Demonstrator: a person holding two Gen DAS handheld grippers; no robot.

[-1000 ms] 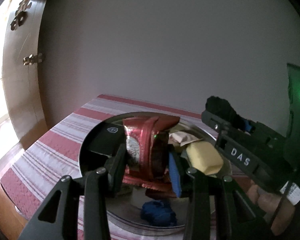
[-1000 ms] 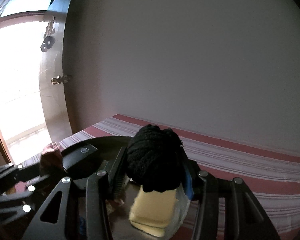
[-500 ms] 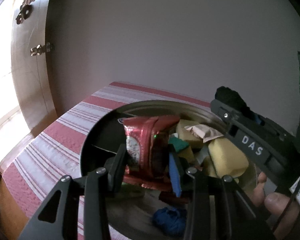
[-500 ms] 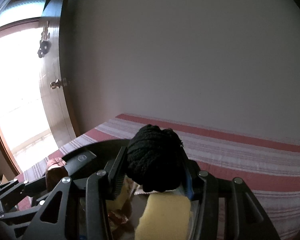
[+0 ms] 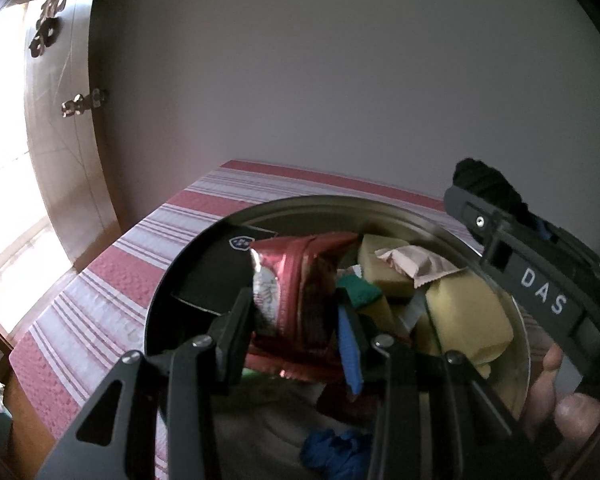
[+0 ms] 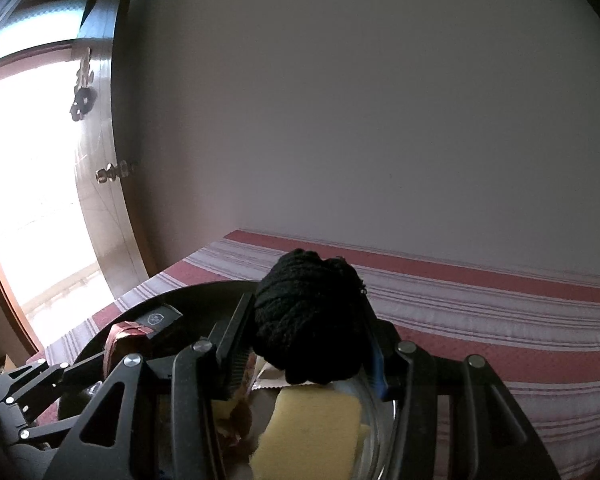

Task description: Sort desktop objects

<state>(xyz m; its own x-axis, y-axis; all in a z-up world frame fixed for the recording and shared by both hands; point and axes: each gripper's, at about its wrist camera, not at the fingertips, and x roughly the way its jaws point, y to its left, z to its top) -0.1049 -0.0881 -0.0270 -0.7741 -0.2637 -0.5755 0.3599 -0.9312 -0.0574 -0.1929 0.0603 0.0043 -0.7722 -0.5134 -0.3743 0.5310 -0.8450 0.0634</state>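
My left gripper is shut on a red foil snack packet and holds it over a round metal bowl. The bowl holds yellow sponges, a green piece, a beige wrapper, a black card and a blue cloth ball. My right gripper is shut on a black yarn ball above the bowl's right side, over a yellow sponge. The right gripper also shows in the left wrist view. The left gripper with its packet shows in the right wrist view.
The bowl stands on a table with a red and white striped cloth. A plain wall is behind. A wooden door with a latch and a bright window are at the left, past the table's edge.
Both grippers have lifted and come closer over the bowl, each still holding its object. More of the bowl's contents show in the left wrist view.
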